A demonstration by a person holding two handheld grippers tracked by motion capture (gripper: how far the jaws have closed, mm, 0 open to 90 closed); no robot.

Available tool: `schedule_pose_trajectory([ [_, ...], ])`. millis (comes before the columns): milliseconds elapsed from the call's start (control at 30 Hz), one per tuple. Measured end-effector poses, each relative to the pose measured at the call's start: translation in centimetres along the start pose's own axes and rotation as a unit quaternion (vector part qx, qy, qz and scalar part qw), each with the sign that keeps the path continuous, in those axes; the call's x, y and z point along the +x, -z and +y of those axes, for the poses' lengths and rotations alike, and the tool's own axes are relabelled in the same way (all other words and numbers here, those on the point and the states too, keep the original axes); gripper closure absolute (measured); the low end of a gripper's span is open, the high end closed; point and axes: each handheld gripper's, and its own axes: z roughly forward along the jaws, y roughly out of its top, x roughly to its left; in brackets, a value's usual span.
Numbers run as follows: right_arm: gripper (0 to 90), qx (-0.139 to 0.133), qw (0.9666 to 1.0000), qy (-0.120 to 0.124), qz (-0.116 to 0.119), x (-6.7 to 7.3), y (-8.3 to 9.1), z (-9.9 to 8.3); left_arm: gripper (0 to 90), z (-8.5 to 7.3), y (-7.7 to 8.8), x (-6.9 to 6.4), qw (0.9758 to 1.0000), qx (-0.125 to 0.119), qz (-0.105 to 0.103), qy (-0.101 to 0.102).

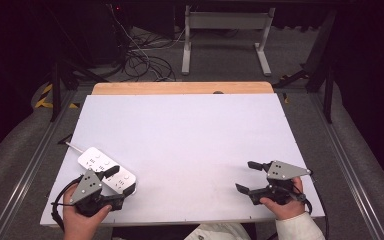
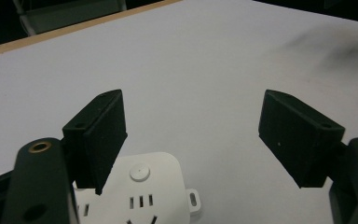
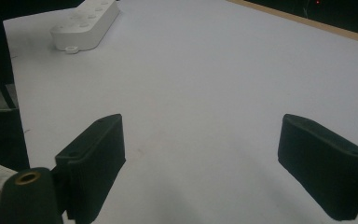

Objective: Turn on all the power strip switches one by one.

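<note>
The power strip (image 1: 106,171) lay flat near the worktop's (image 1: 190,140) front left corner, just under the left gripper (image 1: 116,186), whose jaws stood wide and empty. Rigid, smooth plastic, it looked light but slippery; gripping across its narrow width seemed best. The right gripper (image 1: 247,176) hovered open, holding nothing.
</note>
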Motion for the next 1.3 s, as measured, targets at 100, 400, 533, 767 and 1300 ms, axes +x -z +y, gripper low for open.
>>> schedule_pose_trajectory([
  [100, 16.7, -0.001, 1.0000, 0.001, -0.001, 0.0, 0.0, 0.0, 25.8, 0.0, 0.1, 0.1, 1.0000, 0.002, 0.001, -0.002],
  [400, 26.0, -0.006, 0.9999, 0.001, 0.009, 0.3, 0.0, 0.0, 32.5, 0.3, 0.3, 0.2, 0.9998, 0.009, 0.006, -0.013],
  [533, 25.9, -0.003, 1.0000, 0.001, 0.009, 0.2, 0.0, 0.0, 36.0, 0.4, 0.5, 0.2, 0.9998, 0.012, 0.002, -0.013],
  [767, 25.9, -0.001, 1.0000, 0.000, 0.009, 0.2, -0.1, -0.1, 44.3, 1.1, 0.7, 0.3, 0.9996, 0.021, 0.007, -0.019],
  [1300, 25.9, 0.003, 0.9999, -0.004, 0.014, 0.3, -0.4, -0.2, 89.9, 3.0, 2.1, 1.4, 0.9989, 0.041, -0.006, -0.022],
])
